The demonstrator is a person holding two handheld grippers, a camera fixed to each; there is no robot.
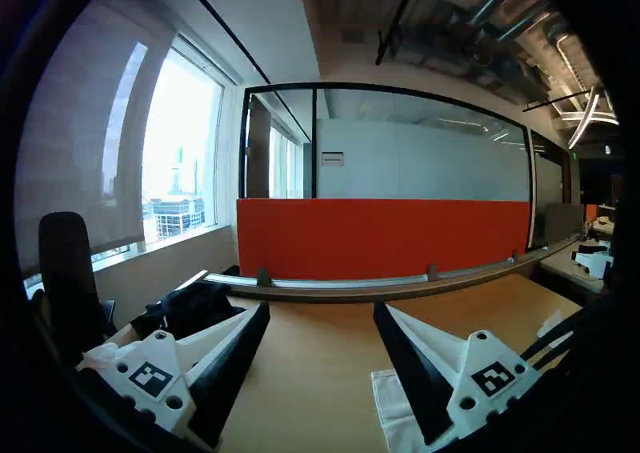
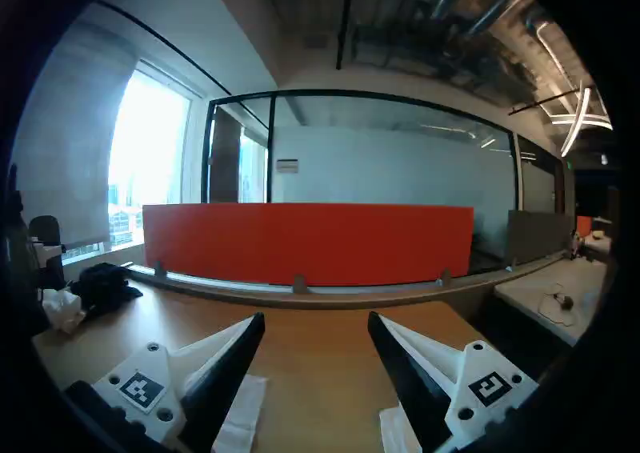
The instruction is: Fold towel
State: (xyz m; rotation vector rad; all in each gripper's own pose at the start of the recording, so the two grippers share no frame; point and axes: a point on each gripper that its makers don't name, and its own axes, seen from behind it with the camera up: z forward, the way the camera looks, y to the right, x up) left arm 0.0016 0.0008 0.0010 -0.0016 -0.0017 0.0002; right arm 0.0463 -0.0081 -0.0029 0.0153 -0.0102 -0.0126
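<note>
In the left gripper view, my left gripper (image 1: 320,317) is open above the wooden table (image 1: 320,357), nothing between its black fingers (image 1: 240,349). A corner of the white towel (image 1: 392,409) lies flat on the table under the right finger. In the right gripper view, my right gripper (image 2: 316,329) is open too, held over the table (image 2: 320,373). White towel cloth shows at the bottom: one piece (image 2: 240,413) beside the left finger, another (image 2: 396,430) by the right finger. Most of the towel is hidden beneath the grippers.
An orange divider panel (image 1: 384,237) runs along the table's far edge. A dark bundle of cloth (image 1: 192,309) lies at the left end, with a black chair (image 1: 68,277) by the window. The same bundle (image 2: 104,286) shows far left. Another desk (image 2: 560,293) stands right.
</note>
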